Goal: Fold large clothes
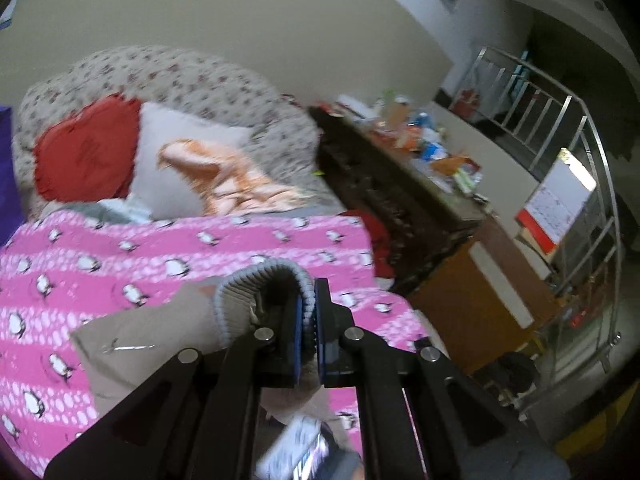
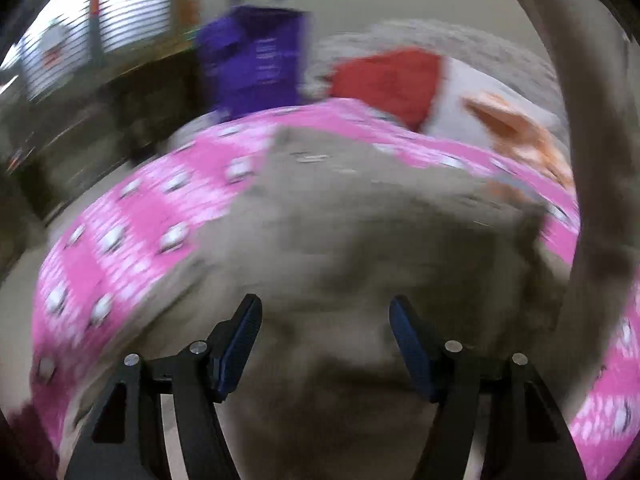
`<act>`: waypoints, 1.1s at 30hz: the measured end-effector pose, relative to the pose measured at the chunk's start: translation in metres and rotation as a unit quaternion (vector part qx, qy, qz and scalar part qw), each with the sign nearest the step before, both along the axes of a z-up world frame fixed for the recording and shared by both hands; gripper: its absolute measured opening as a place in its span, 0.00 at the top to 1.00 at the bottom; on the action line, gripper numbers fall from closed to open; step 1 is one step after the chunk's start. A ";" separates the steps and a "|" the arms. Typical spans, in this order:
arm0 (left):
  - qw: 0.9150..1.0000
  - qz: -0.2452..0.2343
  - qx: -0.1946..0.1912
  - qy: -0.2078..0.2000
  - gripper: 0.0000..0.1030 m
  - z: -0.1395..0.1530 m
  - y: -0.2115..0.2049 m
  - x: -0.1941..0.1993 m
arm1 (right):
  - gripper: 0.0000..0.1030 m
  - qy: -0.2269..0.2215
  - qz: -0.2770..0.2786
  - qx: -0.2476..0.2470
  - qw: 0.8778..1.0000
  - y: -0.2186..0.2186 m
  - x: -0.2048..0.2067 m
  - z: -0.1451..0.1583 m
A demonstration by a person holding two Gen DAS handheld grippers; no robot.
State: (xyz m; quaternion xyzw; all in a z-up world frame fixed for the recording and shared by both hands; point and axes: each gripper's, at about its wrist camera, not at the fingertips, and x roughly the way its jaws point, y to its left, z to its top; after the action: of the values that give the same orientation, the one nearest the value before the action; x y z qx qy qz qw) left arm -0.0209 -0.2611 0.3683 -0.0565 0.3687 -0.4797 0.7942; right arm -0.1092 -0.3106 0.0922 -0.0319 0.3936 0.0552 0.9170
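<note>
1. The left gripper (image 1: pixel 307 322) is pinching the ribbed cuff (image 1: pixel 276 280) of a beige garment (image 1: pixel 152 336), its jaws closed on the knit.
2. The right gripper (image 2: pixel 326 344) is hovering with jaws apart over the garment's blurred body (image 2: pixel 360 220), gripping nothing.
3. The garment is lying on a pink penguin-print blanket (image 1: pixel 120 256).
4. Beyond, a red cushion (image 1: pixel 86 148) is leaning against a floral backrest (image 1: pixel 192 76).

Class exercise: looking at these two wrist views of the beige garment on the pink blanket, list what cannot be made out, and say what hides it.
- Garment type and full outline: right wrist view, motion blur.
- Cuff beyond the pinch: left wrist view, left hand-held gripper covers it.
- Clutter on the dresser: left wrist view, too small and blurred.
- Blanket edges: cut off by frame.
</note>
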 end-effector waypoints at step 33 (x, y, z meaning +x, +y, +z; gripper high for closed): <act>0.965 0.044 0.238 0.104 0.27 -0.298 -0.004 -0.015 | 0.29 0.038 -0.157 0.123 0.979 -0.156 -0.075 0.000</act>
State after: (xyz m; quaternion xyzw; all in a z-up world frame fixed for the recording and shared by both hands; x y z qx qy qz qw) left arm -0.0360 -0.2647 0.0702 0.0687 0.5502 -0.3339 0.7623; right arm -0.1841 -0.4661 0.0920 0.1458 0.4185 -0.0405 0.8955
